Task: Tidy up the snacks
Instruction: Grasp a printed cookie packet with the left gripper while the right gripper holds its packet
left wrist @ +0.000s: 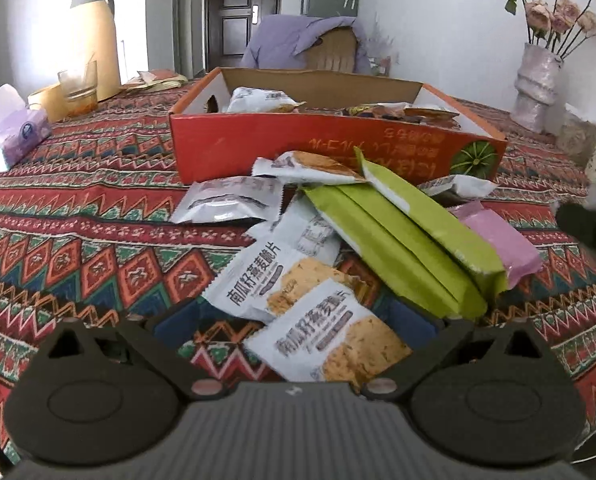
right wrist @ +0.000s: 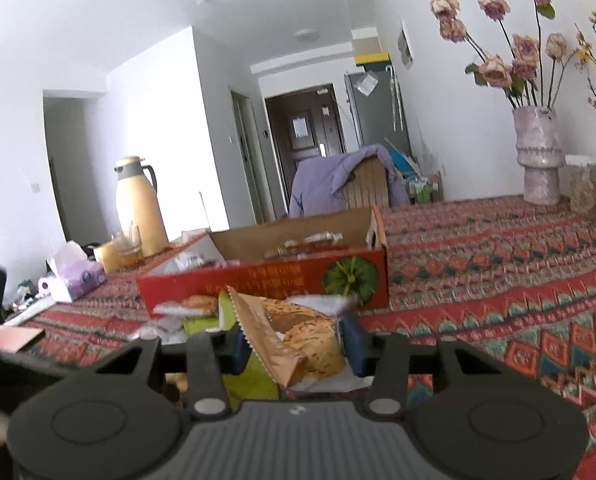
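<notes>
Left wrist view: left gripper spread wide, nothing between its fingers; blue pads sit either side of the nearest white cracker packet, not touching it as far as visible. A second white cracker packet lies just behind, overlapping it. Behind these, a loose heap on the table: two long green packets lying diagonally, a pink packet tucked under their right side, more white packets to the left and rear. The red cardboard box stands just behind the heap, open-topped, several packets already inside. Far left: purple tissue pack, drinking glass, yellow thermos jug. Far right: vase of dried roses.

Right wrist view: right gripper pinching a brown snack packet, biscuit picture facing the camera, serrated edge up-left; packet held above the heap, tilted. Green packets and white wrappers visible below and left. Red cardboard box beyond, well short of the gripper. Thermos jug and tissue pack at left, vase at right.
</notes>
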The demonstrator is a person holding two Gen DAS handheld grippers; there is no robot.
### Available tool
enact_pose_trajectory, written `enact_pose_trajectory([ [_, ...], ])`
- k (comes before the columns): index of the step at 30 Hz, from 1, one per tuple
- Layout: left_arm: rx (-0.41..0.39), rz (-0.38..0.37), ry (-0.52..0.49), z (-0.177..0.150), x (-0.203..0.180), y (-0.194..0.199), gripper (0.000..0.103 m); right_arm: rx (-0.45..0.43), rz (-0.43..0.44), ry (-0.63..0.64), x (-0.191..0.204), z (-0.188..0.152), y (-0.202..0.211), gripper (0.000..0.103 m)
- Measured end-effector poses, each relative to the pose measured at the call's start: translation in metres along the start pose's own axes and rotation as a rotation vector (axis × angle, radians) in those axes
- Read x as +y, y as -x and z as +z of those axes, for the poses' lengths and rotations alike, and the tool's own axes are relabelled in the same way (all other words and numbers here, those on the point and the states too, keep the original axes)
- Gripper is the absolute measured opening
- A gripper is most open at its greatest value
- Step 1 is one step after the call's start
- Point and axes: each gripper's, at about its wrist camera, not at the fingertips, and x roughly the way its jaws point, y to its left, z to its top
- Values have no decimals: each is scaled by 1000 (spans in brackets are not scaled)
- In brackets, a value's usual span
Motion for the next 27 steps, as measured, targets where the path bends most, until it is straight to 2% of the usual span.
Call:
enact_pose_trajectory([
  [7,11,14,-15,-4,8,11,103,-82,-36,8,4,21,-26,45],
  [13,32,-15,-9,-9,16,17,103,-58,-54,9,3,17,-46,45],
  [16,17,-36,-17,-9,16,25,103,-44,-61,8,2,13,-45,45],
  [21,7,-85,-91,-17,3,37,103,-39,-69,2,0,8,-37,45],
  [25,55,-79,-105,-27,-2,28,103,-39,-73,7,2,1,-27,45],
  [27,42,-57,-121,-32,-5,27,103,-40,-74,19,5,-4,-19,45],
])
